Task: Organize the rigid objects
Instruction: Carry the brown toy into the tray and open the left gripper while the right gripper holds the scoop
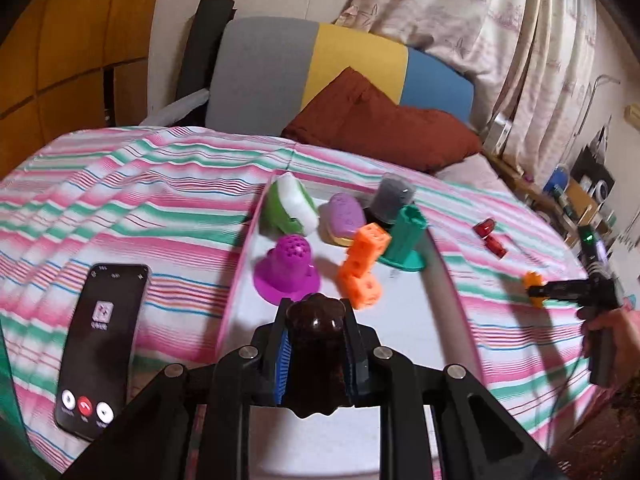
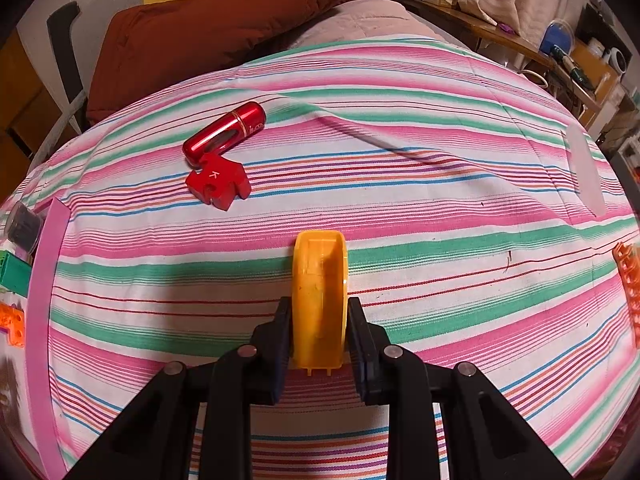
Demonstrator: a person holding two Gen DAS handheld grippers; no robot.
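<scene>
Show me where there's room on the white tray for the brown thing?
Free: the near end of the tray, between the purple cup, the orange blocks and the left gripper. Crowded: the far end, around the green sponge, lilac soap and teal stand.

dark brown piece (image 1: 316,344): its lower part is hidden between the pads of the left gripper (image 1: 316,320); what it is cannot be told.
yellow piece (image 2: 319,300): its near end lies behind the right gripper (image 2: 319,320), flanks covered by the pads.
tray (image 2: 42,280): cut off at the left edge of the right wrist view (only the pink rim shows); the pieces inside it are slivers.
orange grid piece (image 2: 628,284): cut by the right edge, blurred.
phone (image 1: 100,344): screen text too small to read.
shelf clutter (image 1: 580,192): far right, too small to name.
person's hand (image 1: 608,328): cut by the right edge.
</scene>
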